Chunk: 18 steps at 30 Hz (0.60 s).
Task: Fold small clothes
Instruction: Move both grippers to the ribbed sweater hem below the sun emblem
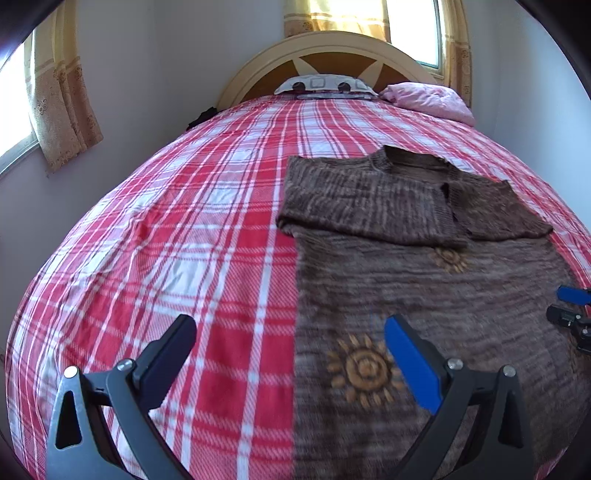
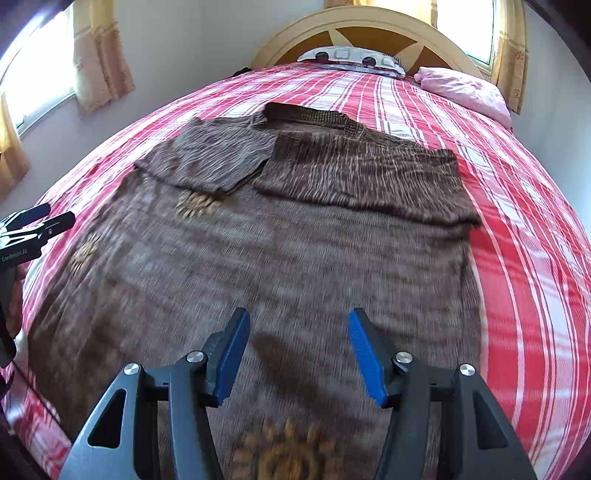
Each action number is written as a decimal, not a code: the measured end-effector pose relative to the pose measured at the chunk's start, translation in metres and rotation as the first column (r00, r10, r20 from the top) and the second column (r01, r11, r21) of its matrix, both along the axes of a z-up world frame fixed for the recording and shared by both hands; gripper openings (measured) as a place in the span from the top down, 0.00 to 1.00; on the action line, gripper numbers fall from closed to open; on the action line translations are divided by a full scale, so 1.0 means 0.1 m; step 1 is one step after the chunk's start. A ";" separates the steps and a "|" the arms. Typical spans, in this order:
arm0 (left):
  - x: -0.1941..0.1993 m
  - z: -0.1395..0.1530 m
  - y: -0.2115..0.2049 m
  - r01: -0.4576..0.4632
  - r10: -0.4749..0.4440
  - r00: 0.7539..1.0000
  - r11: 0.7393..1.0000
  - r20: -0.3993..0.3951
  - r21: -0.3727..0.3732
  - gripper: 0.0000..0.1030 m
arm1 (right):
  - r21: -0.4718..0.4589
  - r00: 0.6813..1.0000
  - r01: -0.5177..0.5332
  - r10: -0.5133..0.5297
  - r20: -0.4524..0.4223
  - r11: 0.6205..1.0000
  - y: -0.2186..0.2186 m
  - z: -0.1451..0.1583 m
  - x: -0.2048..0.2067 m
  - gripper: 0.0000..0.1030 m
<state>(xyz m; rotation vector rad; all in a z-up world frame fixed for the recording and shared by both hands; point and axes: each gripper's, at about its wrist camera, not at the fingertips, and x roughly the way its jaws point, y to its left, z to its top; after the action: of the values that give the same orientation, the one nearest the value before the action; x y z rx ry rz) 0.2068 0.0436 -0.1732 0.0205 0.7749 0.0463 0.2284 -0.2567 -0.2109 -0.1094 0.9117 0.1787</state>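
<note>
The bed (image 1: 177,229) filled most of the room, spread with a red and white plaid cover, its arched headboard (image 2: 354,26) against the far wall between two curtained windows. A patterned pillow (image 2: 351,59) and a pink pillow (image 2: 465,90) lay at the head.

On the cover lay the brown knitted sweater (image 2: 295,251), flat, neck toward the headboard, its hem near the foot of the bed. Both sleeves (image 2: 362,173) were already folded in across the chest, meeting near the middle. Orange sun motifs (image 1: 364,369) dotted the body.

It looked to me like a soft, thickish knit: light enough to lift with two grips, limp, and likely to sag and stretch between them rather than hold any line. The ribbing should give the pads decent friction, so slipping seemed a small worry; dragging the cover up with it seemed the likelier nuisance. I judged the best hold to be the two hem corners, pinching a full thickness of knit, so the lower half could be carried up over the sleeves.

The left hand-held gripper (image 1: 290,356) hovered above the sweater's left edge, jaws spread wide and holding nothing. The right hand-held gripper (image 2: 299,350) hung over the lower middle of the body, jaws likewise apart and empty.
</note>
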 end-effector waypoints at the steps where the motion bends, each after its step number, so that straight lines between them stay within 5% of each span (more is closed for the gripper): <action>1: -0.05 0.00 -0.02 0.005 -0.005 1.000 1.000 0.003 0.004 0.00 | 0.002 1.000 0.000 0.000 0.001 1.000 -0.01 0.00 -0.07 0.45; 18: -0.80 -0.08 -0.15 0.061 -0.061 0.998 0.998 -0.021 0.005 0.00 | 0.041 0.999 0.040 -0.041 0.007 0.998 -0.21 -0.02 -0.94 0.45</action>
<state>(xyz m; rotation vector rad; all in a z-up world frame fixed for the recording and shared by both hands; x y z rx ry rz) 0.1267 0.0285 -0.1817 0.0495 0.7947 -0.0096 0.1343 -0.2772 -0.2132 -0.0537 0.9012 0.1588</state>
